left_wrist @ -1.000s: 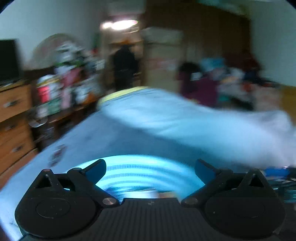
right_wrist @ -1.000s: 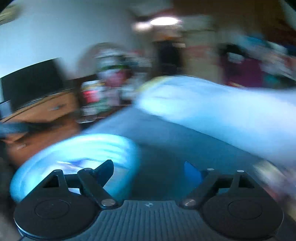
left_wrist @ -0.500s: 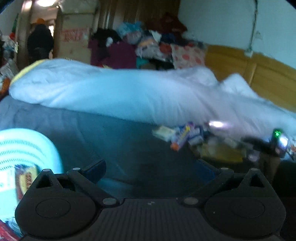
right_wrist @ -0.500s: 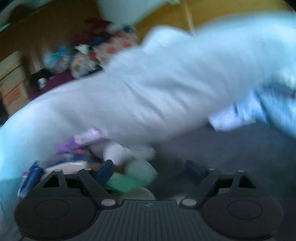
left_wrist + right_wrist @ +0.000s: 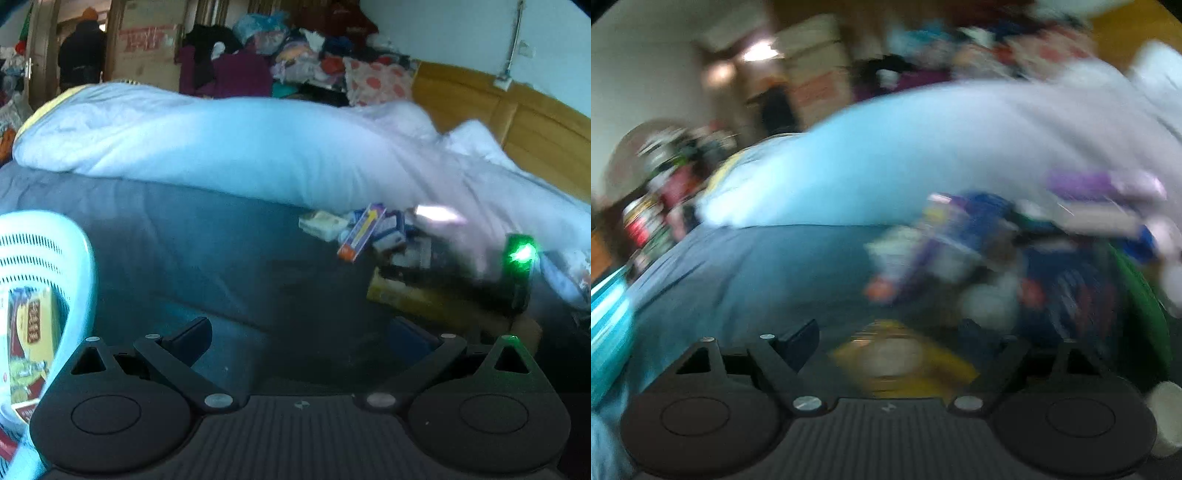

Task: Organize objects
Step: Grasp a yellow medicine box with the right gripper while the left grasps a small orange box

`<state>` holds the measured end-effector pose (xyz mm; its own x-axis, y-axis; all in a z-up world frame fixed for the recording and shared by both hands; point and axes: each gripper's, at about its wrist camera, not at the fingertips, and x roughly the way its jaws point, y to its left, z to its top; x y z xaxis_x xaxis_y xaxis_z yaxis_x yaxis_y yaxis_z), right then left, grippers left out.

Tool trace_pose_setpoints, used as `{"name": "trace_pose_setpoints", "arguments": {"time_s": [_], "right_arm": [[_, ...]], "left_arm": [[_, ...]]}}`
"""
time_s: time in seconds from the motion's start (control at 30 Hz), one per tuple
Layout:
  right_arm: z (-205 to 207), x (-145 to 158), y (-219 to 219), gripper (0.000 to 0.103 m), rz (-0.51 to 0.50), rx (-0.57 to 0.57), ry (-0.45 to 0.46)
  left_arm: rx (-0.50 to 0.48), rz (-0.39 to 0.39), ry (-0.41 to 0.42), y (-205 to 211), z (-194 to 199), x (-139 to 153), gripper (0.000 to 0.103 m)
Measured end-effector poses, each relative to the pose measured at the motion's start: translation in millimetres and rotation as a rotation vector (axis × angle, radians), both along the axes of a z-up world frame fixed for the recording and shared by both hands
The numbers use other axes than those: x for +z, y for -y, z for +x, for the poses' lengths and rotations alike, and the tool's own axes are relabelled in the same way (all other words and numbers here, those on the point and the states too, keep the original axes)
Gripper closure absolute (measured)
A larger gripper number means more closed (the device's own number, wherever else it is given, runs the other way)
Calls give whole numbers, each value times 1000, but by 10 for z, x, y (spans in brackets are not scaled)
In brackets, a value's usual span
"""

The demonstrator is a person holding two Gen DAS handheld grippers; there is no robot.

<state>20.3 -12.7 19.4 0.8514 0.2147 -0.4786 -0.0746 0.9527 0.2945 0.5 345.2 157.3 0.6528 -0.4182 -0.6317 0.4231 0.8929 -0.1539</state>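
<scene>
The pile of small boxes and packets [image 5: 373,236] lay on the grey bed sheet [image 5: 207,236], far and to the right, just against the foot of the rolled white duvet [image 5: 236,144]. A long purple-and-orange carton [image 5: 360,233] leaned at its near edge, and a yellow flat packet [image 5: 905,360] sat nearest our right tool. At the near left stood the pale blue slotted basket [image 5: 48,258], already holding a printed yellow box [image 5: 33,332]. Our left tool [image 5: 299,332] was spread apart and empty, over bare sheet between basket and pile. Our right tool [image 5: 886,334] was also apart, gripping nothing, its view badly blurred. We judged we were reaching for the next item; the right tool would need to steady, settle over one packet and close.
</scene>
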Motion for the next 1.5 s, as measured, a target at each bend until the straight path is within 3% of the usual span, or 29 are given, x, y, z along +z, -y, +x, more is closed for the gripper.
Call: {"name": "trace_pose_setpoints", "arguments": {"time_s": [0.13, 0.2, 0.27, 0.3, 0.33, 0.4, 0.63, 0.67, 0.73, 0.8, 0.87, 0.9, 0.93, 1.0, 1.07, 1.17, 1.27, 1.3, 1.5], "right_arm": [[-387, 360, -57, 19, -41, 114, 128], [-638, 489, 168, 19, -117, -4, 156], [-786, 453, 504, 20, -185, -189, 84], [-859, 390, 687, 27, -212, -279, 23], [-935, 329, 826, 34, -223, -343, -25], [-1038, 197, 1034, 38, -209, -415, -123], [-766, -152, 1142, 43, -249, -416, -244], [-728, -176, 1161, 48, -253, -412, -233], [-770, -171, 1188, 87, -260, -405, -222], [-879, -148, 1207, 94, -253, -413, -216], [-957, -129, 1230, 93, -243, -408, -214], [-973, -117, 1243, 87, -234, -413, -198], [-997, -96, 1255, 71, -232, -427, -173], [-1037, -71, 1259, 60, -227, -426, -131], [-1024, -102, 1275, 60, -188, -403, -146], [-1073, -53, 1167, 55, -155, -308, -92], [-1097, 5, 1074, 42, -165, -258, -28], [-1060, 1, 1039, 37, -166, -194, -13], [-753, 74, 646, 30, -250, 118, 61]], "left_arm": [[-1, -5, -33, 48, 30, -144, 0], [-7, -21, -58, 95, 46, -238, 0], [-17, -39, -81, 158, 62, -319, 0], [-25, -46, -90, 212, 68, -351, 0], [-37, -52, -94, 267, 68, -374, 0], [-80, -80, -97, 388, 81, -396, 0], [-326, -117, -4, 1224, 188, -229, 0], [-366, -125, 13, 1355, 205, -211, 1], [-446, -121, 52, 1633, 229, -216, 1], [-512, -113, 67, 1901, 278, -267, 2], [-552, -118, 60, 2088, 335, -370, 2], [-557, -114, 50, 2152, 352, -430, 2], [-557, -110, 38, 2235, 389, -482, 3], [-541, -108, 11, 2280, 419, -583, 3], [-515, -111, -12, 2284, 453, -665, 3], [-495, -101, -40, 2225, 504, -763, 3], [-439, -102, -54, 2078, 549, -814, 3], [-408, -108, -48, 1994, 557, -803, 3], [-258, -168, -26, 1373, 524, -662, 3]]}}
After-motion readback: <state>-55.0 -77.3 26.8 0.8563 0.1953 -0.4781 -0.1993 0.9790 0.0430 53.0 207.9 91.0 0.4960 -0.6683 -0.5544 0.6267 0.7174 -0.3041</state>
